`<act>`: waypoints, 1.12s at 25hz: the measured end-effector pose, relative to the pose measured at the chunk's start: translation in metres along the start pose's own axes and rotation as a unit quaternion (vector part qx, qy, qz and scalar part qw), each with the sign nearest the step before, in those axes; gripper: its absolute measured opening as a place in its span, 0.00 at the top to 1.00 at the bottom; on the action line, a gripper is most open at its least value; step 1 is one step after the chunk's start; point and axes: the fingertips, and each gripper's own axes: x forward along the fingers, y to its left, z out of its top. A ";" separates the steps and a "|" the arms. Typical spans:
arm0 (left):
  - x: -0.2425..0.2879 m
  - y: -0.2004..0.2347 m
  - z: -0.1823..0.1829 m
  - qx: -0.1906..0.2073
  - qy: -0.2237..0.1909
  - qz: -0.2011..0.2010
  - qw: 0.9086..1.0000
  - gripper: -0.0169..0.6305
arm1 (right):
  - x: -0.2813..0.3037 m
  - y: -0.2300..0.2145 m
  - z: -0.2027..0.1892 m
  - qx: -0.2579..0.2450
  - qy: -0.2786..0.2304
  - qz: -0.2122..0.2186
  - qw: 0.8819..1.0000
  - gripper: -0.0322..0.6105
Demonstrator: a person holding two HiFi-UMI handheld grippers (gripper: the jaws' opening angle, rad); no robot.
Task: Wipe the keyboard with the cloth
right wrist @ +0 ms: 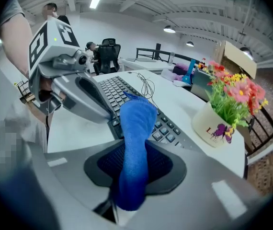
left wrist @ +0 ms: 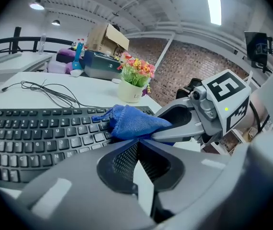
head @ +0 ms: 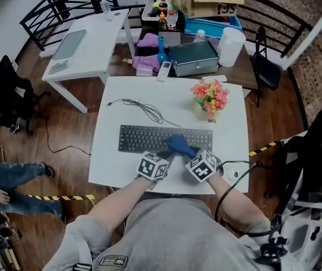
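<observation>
My right gripper (right wrist: 134,151) pinches the cloth (right wrist: 137,121) so its free end drapes on the keyboard (right wrist: 111,91), right half. Left gripper (left wrist: 137,142) is pressed together and empty, just beside it, probably to steady the near edge. Keys to the left are open for sweeping; cable (head: 145,109) and flower pot (head: 201,113) sit behind.

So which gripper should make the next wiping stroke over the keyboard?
Right, most likely. The right gripper is clamped on the blue cloth, which lies on the keyboard. The left gripper is shut on nothing, tips beside the cloth.
</observation>
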 end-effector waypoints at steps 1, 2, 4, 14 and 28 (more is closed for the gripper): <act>-0.003 0.005 0.004 -0.002 -0.005 0.004 1.000 0.99 | 0.002 -0.004 0.008 -0.004 -0.004 -0.001 1.000 0.77; -0.006 0.011 0.007 -0.003 -0.009 0.009 1.000 0.99 | 0.005 -0.008 0.016 -0.009 -0.007 -0.002 1.000 0.77; -0.014 0.023 0.014 -0.007 -0.017 0.021 1.000 0.99 | 0.012 -0.015 0.032 -0.018 -0.012 -0.002 1.000 0.77; -0.050 0.076 0.038 -0.032 -0.046 0.070 0.996 0.99 | 0.053 -0.034 0.082 -0.047 -0.005 0.010 0.999 0.77; -0.039 0.048 -0.006 -0.024 -0.006 0.027 0.999 0.99 | 0.036 0.033 0.053 -0.052 -0.009 0.049 0.997 0.77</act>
